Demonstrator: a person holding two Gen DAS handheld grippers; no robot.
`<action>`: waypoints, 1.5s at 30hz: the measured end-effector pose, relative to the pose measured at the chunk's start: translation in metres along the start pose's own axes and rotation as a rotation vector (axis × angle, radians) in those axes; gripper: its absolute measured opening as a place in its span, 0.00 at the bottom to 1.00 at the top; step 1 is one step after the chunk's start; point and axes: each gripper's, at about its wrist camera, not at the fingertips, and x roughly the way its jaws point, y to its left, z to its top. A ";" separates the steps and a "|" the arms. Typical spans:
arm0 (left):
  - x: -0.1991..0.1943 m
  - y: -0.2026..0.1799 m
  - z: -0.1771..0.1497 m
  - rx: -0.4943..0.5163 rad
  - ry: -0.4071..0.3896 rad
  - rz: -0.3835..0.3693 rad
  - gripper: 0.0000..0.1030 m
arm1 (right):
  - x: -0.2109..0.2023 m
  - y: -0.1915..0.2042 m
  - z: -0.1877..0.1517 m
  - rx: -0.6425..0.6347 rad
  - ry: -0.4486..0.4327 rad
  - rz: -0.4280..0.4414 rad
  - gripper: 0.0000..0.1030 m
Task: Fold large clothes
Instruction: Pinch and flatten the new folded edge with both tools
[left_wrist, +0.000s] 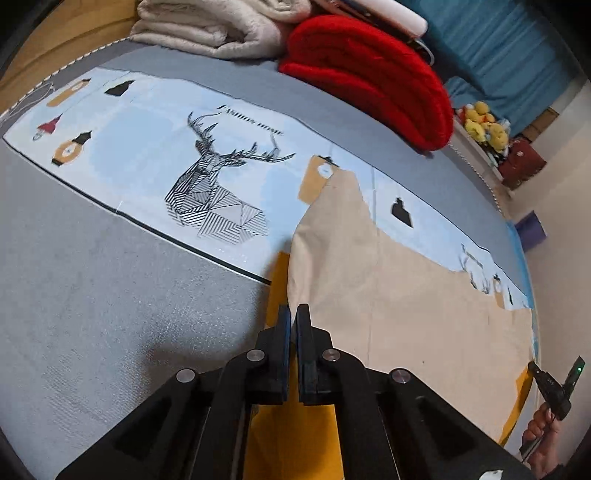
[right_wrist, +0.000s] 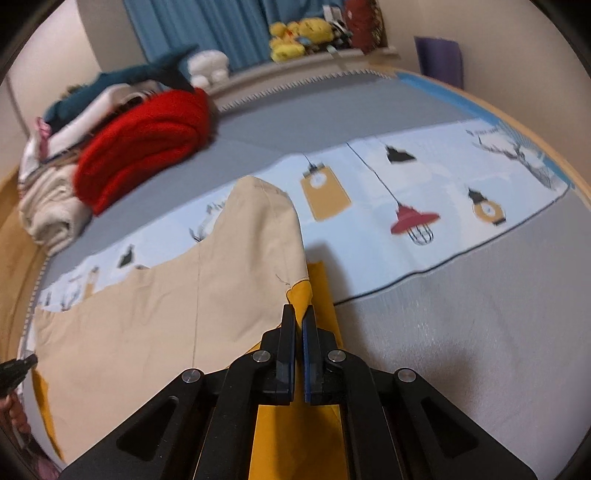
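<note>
A big, smooth cloth (left_wrist: 388, 295), tan on one side and yellow on the other, is spread flat on the grey bed (left_wrist: 92, 314). Its edges are pinched in both the left tongs (left_wrist: 293, 314) and the right tongs (right_wrist: 299, 314). A fluffy red blanket (right_wrist: 144, 133) is seen far ahead.

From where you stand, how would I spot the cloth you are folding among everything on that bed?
Start at the grey bed and find the pale blue printed sheet with the deer drawing across it. The beige garment lies over that sheet's near edge, between the two grippers. Unlike the red blanket and cream blanket piled behind, it is flat, plain and lined in mustard yellow.
</note>
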 end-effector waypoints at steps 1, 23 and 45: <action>-0.003 0.000 -0.001 -0.006 -0.011 -0.004 0.01 | 0.003 0.000 0.001 0.015 0.001 -0.007 0.03; 0.026 0.029 -0.056 0.001 0.309 -0.062 0.04 | 0.022 -0.039 -0.060 -0.034 0.358 -0.032 0.28; -0.024 -0.006 -0.103 0.407 0.359 -0.106 0.26 | -0.019 -0.038 -0.076 -0.139 0.338 -0.084 0.18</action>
